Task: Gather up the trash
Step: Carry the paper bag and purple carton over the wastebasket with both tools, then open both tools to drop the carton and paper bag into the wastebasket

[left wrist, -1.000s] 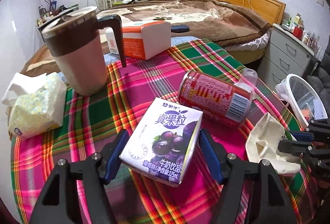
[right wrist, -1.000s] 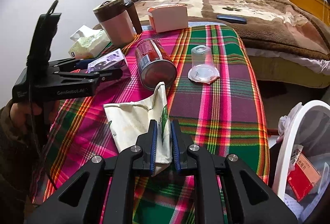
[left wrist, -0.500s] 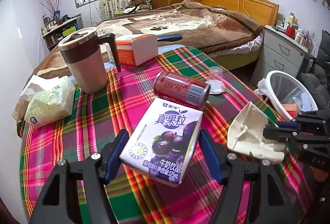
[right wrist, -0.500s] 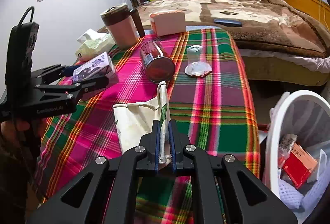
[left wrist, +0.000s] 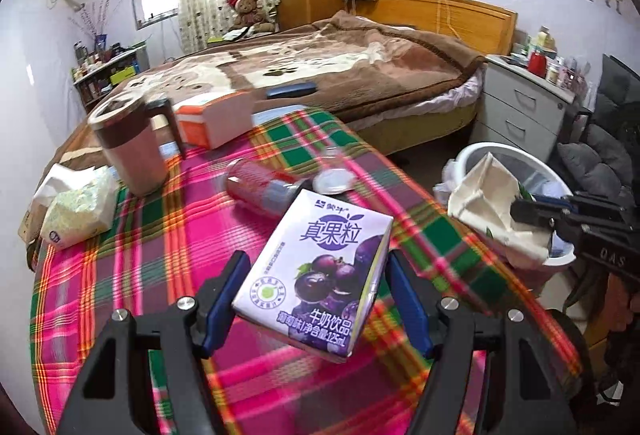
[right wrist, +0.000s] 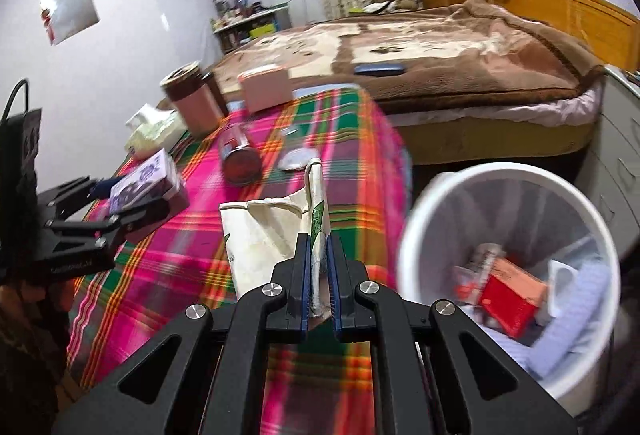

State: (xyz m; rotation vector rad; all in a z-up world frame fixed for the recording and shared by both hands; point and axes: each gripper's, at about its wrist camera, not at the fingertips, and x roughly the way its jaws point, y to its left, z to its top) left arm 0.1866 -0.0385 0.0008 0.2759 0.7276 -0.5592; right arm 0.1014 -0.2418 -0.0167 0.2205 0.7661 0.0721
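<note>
Right wrist view: the table with its plaid cloth fills the left and middle, and the white trash bin stands on the floor just beside its near corner, already holding a red box and scraps. The right tongs are pressed together on a thin edge of the flattened paper bag, which hangs in the air above the table's edge, near the bin but not yet over its mouth. That pinch catches only a narrow fold, so the broad, floppy body of the bag could snag the rim, or drape over it and slide to the floor if let go too soon.

In the left wrist view the left tongs grip the purple milk carton by its two sides, held tilted above the table and well apart from the bin. I judge the smooth carton could twist or slip between the pads on the way across, and both tongs heading for one opening could bump each other.

Left on the table are the red can lying on its side and a clear plastic cup just beside it. The can looks free to roll off if the cloth is nudged.
</note>
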